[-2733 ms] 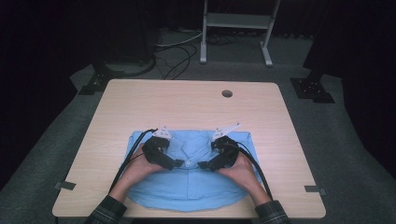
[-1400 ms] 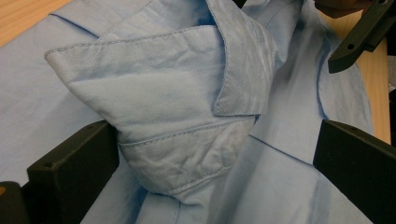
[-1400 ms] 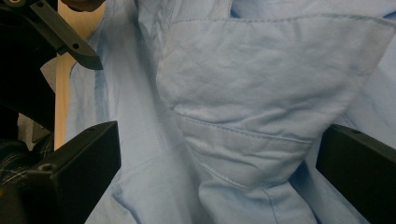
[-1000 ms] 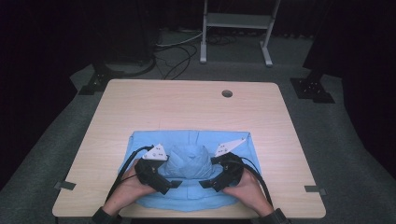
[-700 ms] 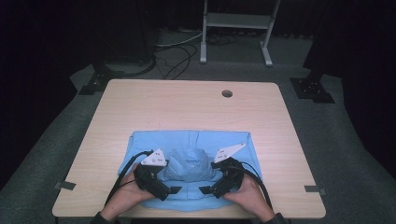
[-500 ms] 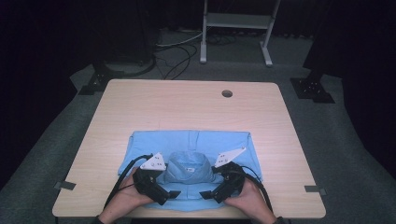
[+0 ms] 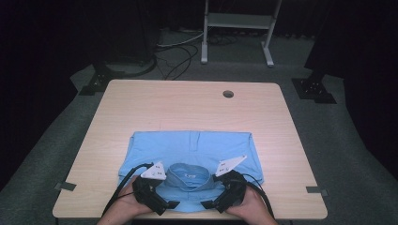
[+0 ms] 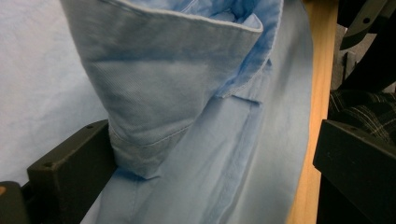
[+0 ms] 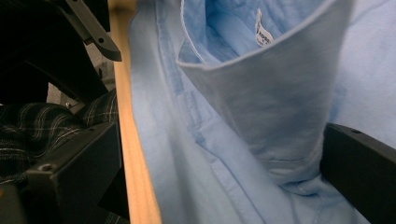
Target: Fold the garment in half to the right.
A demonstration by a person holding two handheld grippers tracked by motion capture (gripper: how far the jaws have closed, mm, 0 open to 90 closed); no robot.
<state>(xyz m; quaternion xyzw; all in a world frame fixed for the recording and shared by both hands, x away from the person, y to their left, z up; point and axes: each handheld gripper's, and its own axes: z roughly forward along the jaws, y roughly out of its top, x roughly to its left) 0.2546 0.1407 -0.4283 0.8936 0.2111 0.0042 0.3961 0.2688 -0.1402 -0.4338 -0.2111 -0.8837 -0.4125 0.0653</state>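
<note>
A light blue shirt (image 7: 187, 150) lies folded on the wooden table (image 7: 187, 108), its collar (image 7: 190, 176) standing up near the front edge. My left gripper (image 7: 164, 202) sits just left of the collar and my right gripper (image 7: 213, 202) just right of it, both pointing inward. In the left gripper view the jaws of the left gripper (image 8: 215, 149) stand wide apart, open, with the collar (image 8: 163, 84) and placket between them. In the right gripper view the right gripper (image 9: 219, 154) is equally open around the collar (image 9: 266, 102), whose white label (image 9: 263, 28) shows inside.
The table's front edge (image 8: 317, 93) runs right beside the shirt, with a plaid sleeve (image 9: 28, 130) below it. A cable hole (image 7: 228, 93) sits at the far right of the table. Tape marks (image 7: 64, 186) flag the front corners. A metal stand (image 7: 237, 21) and floor cables (image 7: 173, 51) lie beyond.
Both grippers have drawn back from the middle of the shirt to the front edge. The shirt now lies as a neat rectangle with the collar up between them.
</note>
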